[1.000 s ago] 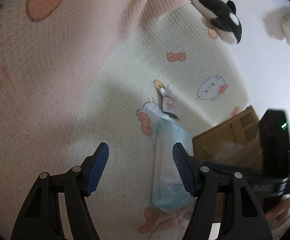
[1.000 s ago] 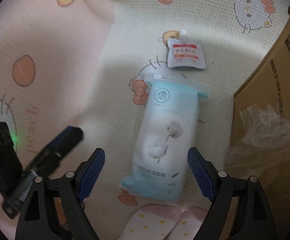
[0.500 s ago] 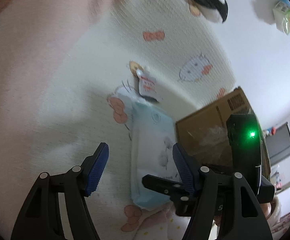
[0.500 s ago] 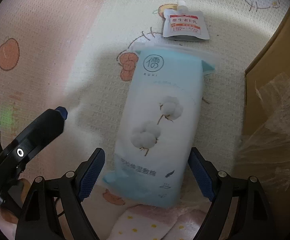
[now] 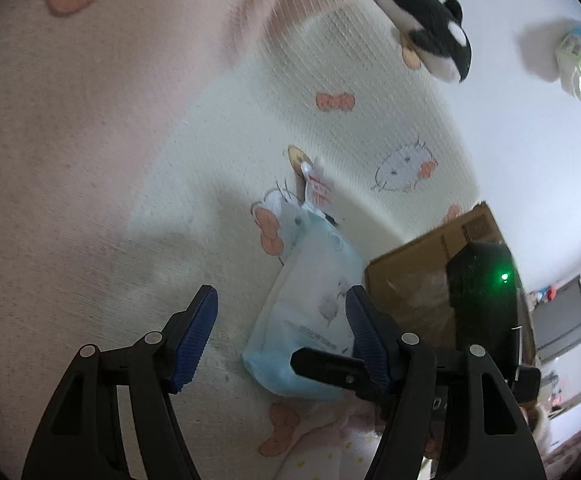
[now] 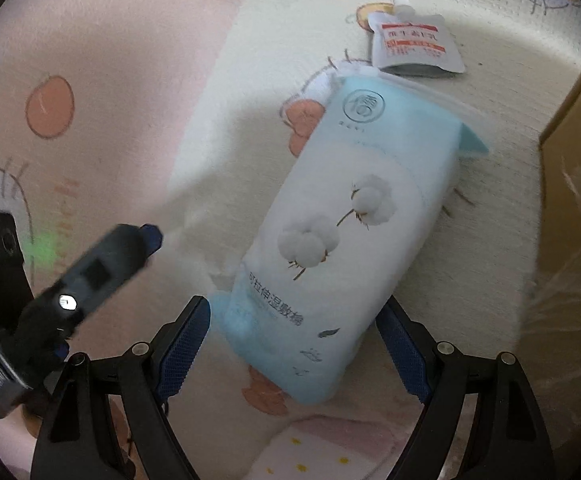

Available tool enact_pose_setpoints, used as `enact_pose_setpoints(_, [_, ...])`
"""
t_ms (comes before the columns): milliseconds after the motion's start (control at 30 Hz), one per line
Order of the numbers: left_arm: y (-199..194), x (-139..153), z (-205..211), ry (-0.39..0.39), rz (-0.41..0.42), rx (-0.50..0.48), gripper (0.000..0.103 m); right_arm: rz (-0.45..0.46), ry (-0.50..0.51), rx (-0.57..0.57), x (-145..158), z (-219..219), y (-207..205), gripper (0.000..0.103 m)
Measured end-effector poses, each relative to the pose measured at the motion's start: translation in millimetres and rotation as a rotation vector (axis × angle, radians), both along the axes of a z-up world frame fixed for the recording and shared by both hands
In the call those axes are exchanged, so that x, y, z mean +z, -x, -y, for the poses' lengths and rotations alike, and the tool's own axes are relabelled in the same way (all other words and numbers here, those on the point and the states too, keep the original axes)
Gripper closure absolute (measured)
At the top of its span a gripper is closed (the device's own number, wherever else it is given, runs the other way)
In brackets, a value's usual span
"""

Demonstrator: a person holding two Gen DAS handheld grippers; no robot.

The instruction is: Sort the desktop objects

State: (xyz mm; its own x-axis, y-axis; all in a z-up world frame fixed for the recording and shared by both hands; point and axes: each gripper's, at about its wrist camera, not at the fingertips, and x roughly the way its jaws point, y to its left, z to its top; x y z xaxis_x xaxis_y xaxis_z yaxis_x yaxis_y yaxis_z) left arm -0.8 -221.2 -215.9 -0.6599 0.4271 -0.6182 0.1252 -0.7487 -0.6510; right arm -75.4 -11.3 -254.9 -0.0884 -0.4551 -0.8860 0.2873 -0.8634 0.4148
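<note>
Only the left camera shows the toy orca (image 5: 430, 36) far off. The right gripper (image 6: 294, 344) is low over the blanket (image 6: 130, 80), fingers spread around the near end of the blue wipes pack (image 6: 342, 232), printed with cotton bolls. The left gripper (image 5: 280, 328) hovers spread, empty. Beyond the pack lies a small pouch (image 6: 414, 46), its writing illegible.

Wipes pack (image 6: 346, 232): "可拉伸湿敷棉" printed near bottom end, round logo with one character at top end. Pouch (image 6: 414, 44) just beyond pack's top: red-banded label, characters too blurred to read.
</note>
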Motion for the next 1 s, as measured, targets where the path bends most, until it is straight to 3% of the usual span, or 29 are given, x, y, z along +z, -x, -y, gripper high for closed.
enact_pose_setpoints(100, [-1,-3,5,0.021,0.037,0.024,0.032,-0.003,0.109,-0.019,2,0,-1,0.02])
enact_pose_setpoints(233, [-10,-17,17,-0.077,0.076,0.088,0.032,0.012,0.243,-0.077,1,-9,5,0.02])
enact_pose_setpoints(567, [3,-31,0,-0.071,0.133,0.037,0.032,-0.053,0.377,-0.178,18,-13,6,0.02])
enact_pose_setpoints(833, [16,-36,-25,0.006,0.16,0.0,0.032,-0.102,0.377,-0.175,28,-13,3,0.019])
enact_pose_setpoints(933, [13,-41,-25,-0.023,0.153,0.009,0.032,-0.134,0.349,-0.193,30,-20,3,0.019])
enact_pose_setpoints(967, [11,-44,-24,-0.053,0.149,0.025,0.034,-0.139,0.34,-0.198,30,-20,5,0.019])
enact_pose_setpoints(1000, [11,-46,-23,-0.066,0.148,0.04,0.044,-0.144,0.33,-0.204,30,-24,6,0.019])
